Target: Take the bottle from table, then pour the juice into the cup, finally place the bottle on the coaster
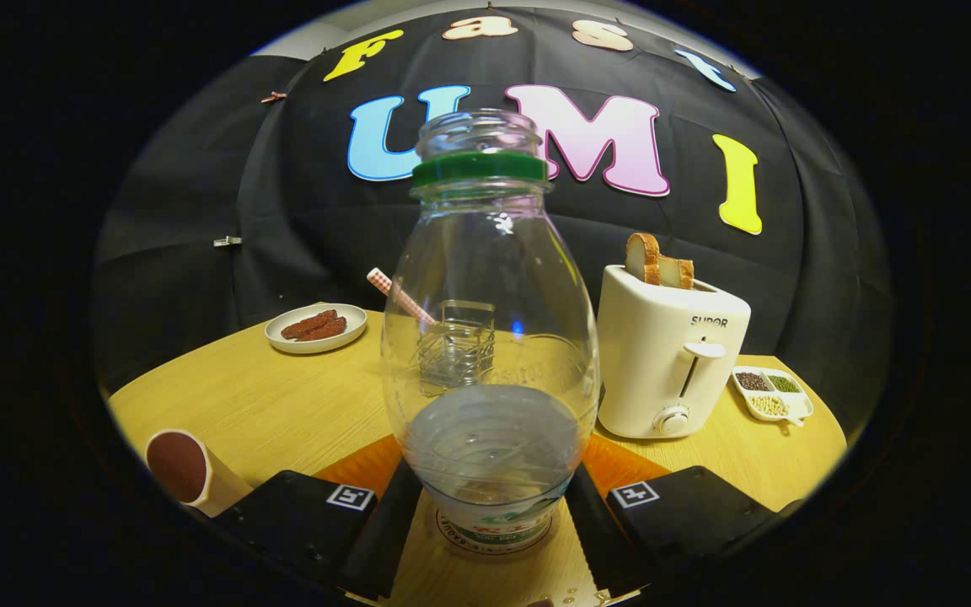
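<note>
Gripper view: the claw [490, 506] pinches the base of a clear, pear-shaped plastic bottle with a green neck ring [490, 337], one finger pressed on each side. The bottle stands upright with no cap on, over an orange coaster [616, 464] on the pale wooden desk [283, 405]. Just left of the fingers sits a cup with a dark red inside [182, 468]. Right of the bottle stands a cream toaster [671, 358] with bread slices [658, 263] poking out, a small divided dish of seeds [772, 394] beside it. Farther left lies a white plate of brown pieces [315, 327].
</note>
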Action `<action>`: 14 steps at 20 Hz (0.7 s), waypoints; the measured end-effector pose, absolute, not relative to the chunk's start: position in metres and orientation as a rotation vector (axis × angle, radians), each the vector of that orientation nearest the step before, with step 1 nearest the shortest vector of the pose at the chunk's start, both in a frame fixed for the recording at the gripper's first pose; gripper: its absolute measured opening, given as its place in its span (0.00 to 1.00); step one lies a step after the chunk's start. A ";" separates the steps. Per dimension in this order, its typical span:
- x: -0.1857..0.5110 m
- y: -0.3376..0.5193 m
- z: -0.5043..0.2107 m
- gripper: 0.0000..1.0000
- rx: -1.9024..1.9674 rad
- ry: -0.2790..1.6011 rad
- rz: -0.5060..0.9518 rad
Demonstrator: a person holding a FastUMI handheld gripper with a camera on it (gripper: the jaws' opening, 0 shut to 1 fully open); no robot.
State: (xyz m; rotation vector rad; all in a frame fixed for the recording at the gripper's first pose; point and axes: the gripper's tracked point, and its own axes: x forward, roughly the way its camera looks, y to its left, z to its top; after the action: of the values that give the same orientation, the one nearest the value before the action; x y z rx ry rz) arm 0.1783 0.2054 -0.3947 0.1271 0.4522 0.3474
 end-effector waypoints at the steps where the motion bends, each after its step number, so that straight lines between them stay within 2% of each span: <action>1: 0.178 0.206 -0.395 0.86 0.121 0.455 0.354; 14: 0.202 0.209 -0.400 0.92 0.165 0.492 0.383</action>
State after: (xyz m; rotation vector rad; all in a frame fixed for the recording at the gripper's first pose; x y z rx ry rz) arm 0.2016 0.2085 -0.4000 0.1645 0.4918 0.3829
